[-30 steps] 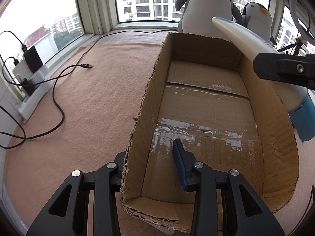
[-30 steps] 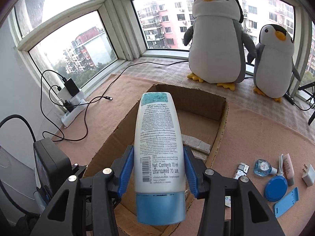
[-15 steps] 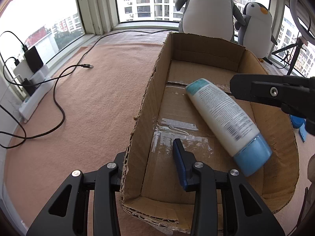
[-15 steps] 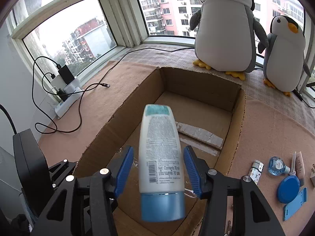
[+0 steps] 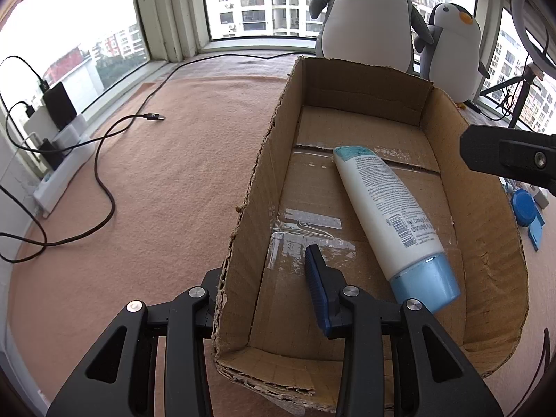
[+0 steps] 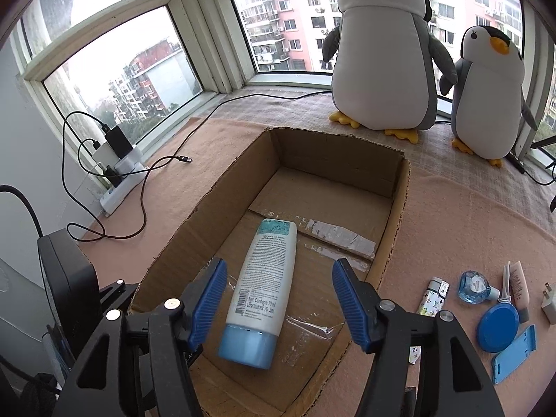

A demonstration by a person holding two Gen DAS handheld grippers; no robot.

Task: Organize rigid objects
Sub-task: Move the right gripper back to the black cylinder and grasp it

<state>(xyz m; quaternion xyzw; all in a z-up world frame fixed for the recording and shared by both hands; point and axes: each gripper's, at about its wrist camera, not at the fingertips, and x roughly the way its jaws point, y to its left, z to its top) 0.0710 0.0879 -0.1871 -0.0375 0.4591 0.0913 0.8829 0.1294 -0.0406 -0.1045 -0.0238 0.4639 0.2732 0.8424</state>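
A white lotion tube with a blue cap [image 5: 389, 208] lies flat on the floor of the open cardboard box [image 5: 257, 180]; it also shows in the right wrist view [image 6: 260, 288], inside the box [image 6: 392, 222]. My right gripper [image 6: 278, 302] is open and empty, above the tube at the box's near end. My left gripper [image 5: 264, 288] straddles the box's left wall, one finger outside and the blue-padded finger [image 5: 318, 288] inside, with a gap showing between that pad and the wall.
Small items lie right of the box: a lighter [image 6: 432, 295], a small clear blue bottle [image 6: 474, 286], a pink tube [image 6: 517, 285], a blue round lid [image 6: 497, 326], a blue phone stand [image 6: 512, 354], a white plug [image 6: 549, 302]. Two plush penguins [image 6: 382, 52] stand behind. Cables and a power strip [image 6: 121, 177] lie left.
My right gripper opened and let go of the lotion tube, which dropped to lie on the box floor. The right gripper drew back. The left gripper stayed put.
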